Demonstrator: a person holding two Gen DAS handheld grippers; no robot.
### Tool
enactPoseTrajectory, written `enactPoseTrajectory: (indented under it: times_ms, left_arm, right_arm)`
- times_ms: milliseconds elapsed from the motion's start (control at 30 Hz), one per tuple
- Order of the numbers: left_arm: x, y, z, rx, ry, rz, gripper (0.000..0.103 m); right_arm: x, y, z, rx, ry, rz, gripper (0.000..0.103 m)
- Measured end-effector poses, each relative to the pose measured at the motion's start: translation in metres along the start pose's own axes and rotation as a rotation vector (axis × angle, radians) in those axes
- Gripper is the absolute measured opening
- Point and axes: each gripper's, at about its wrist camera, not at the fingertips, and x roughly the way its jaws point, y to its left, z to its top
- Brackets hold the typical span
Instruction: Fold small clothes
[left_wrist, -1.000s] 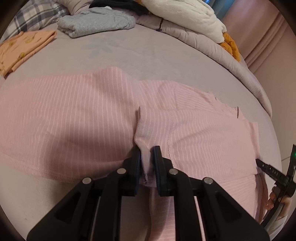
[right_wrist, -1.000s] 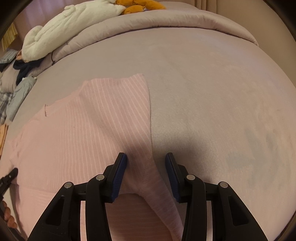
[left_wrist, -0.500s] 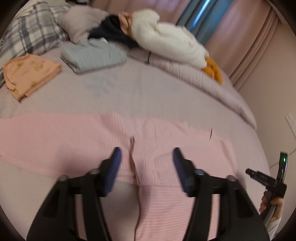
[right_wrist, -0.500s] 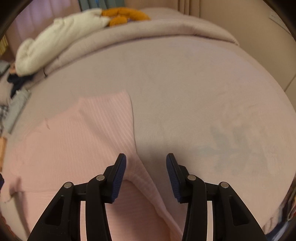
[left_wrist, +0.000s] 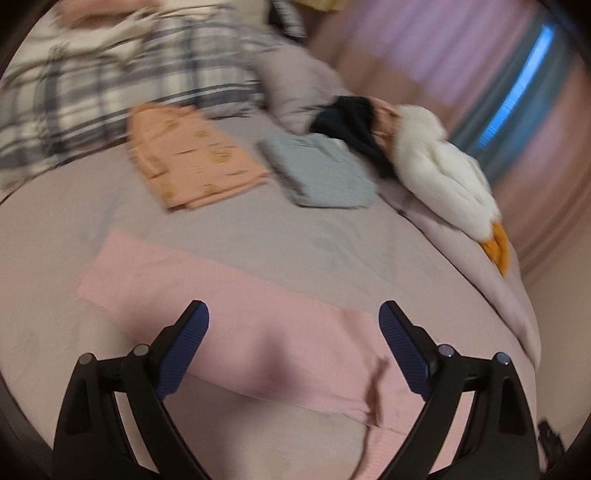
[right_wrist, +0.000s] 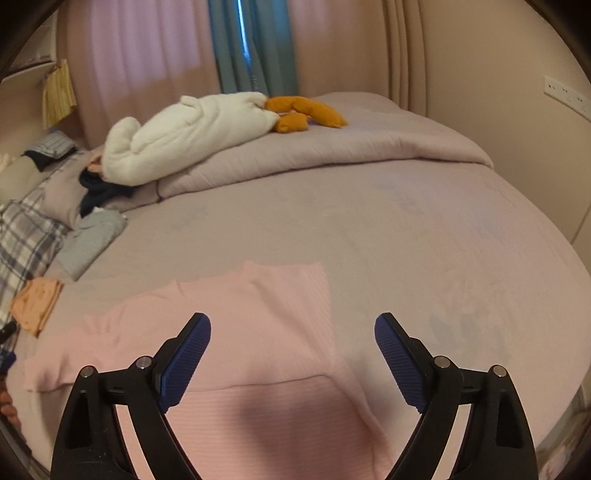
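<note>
A pink striped garment (left_wrist: 236, 317) (right_wrist: 258, 321) lies flat on the mauve bed, partly folded, one long part stretching left in the left wrist view. My left gripper (left_wrist: 293, 332) hangs above it with its jaws opening wide and nothing between them. My right gripper (right_wrist: 291, 343) hovers over the garment's right part, jaws likewise opening, holding nothing. The blue pads (right_wrist: 184, 363) are clear of the cloth. The left wrist view is blurred by motion.
A folded orange garment (left_wrist: 188, 158) and a folded grey-blue one (left_wrist: 321, 173) lie further back on the bed (right_wrist: 424, 229). A white plush with orange feet (right_wrist: 207, 129), dark clothes (left_wrist: 351, 122) and a plaid pillow (left_wrist: 110, 85) sit along the rolled duvet.
Both grippers let go of the pink cloth, opened wide and rose away from it. The left view swung left toward the pillow; the right view tilted up toward the curtains.
</note>
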Motion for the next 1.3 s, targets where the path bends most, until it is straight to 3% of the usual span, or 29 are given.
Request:
enactPoseTrajectory:
  times_ms: [100, 500, 700, 1067, 1300]
  left_arm:
    - [0.001, 0.014, 0.004, -0.029, -0.012, 0.056, 0.099]
    - [0.024, 0.065, 0.010, -0.160, 0.040, 0.163, 0.102]
    - [0.027, 0.078, 0.012, -0.225, 0.062, 0.121, 0.102]
    - [0.035, 0.100, 0.013, -0.304, 0.072, 0.167, 0.101]
    - [0.053, 0.112, 0.008, -0.377, 0.130, 0.090, 0.099]
  right_arm:
    - [-0.001, 0.007, 0.000, -0.003, -0.014, 0.008, 0.100]
    - [-0.009, 0.014, -0.018, 0.052, 0.011, 0.059, 0.101]
    - [-0.008, 0.012, -0.019, 0.072, 0.014, 0.041, 0.101]
    - [-0.008, 0.022, -0.024, 0.040, 0.012, 0.038, 0.101]
    - [-0.008, 0.023, -0.027, 0.031, 0.015, 0.034, 0.101]
